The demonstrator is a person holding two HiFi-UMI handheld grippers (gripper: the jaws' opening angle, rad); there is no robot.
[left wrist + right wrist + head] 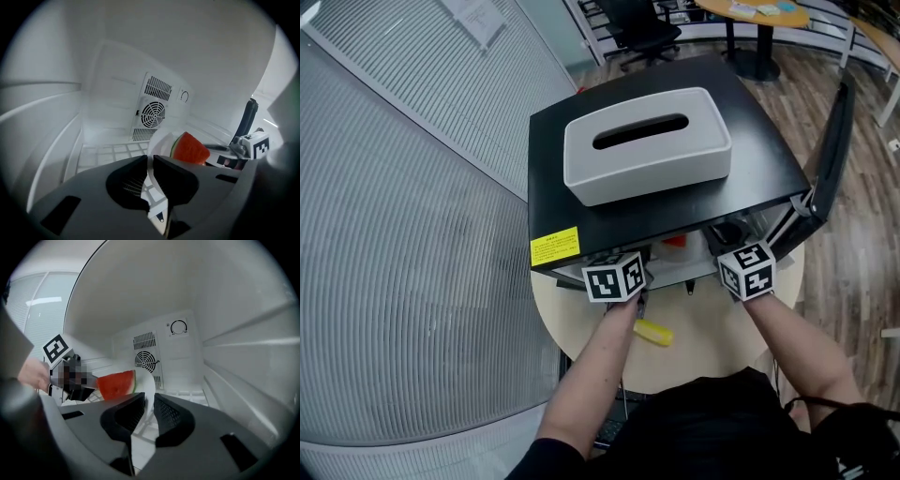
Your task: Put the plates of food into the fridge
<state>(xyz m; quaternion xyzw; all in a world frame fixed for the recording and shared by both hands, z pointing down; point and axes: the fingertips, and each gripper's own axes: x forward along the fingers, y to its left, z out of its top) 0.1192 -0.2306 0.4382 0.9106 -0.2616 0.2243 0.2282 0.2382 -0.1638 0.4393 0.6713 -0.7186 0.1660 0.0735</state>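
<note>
The left hand-held gripper (150, 159) and the right hand-held gripper (149, 399) were each pinched shut on an opposite edge of the white plate (162, 138) with the watermelon slice (190, 149), which sat between them inside the fridge (759, 150), over its wire shelf (108, 153), with the back wall (117, 93) straight ahead.

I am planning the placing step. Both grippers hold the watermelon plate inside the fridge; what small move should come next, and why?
Probably lower the plate onto the wire shelf before opening either gripper. The left gripper and right gripper each pinch its rim, the watermelon is well inside, and I cannot tell that the plate rests on anything yet.
</note>
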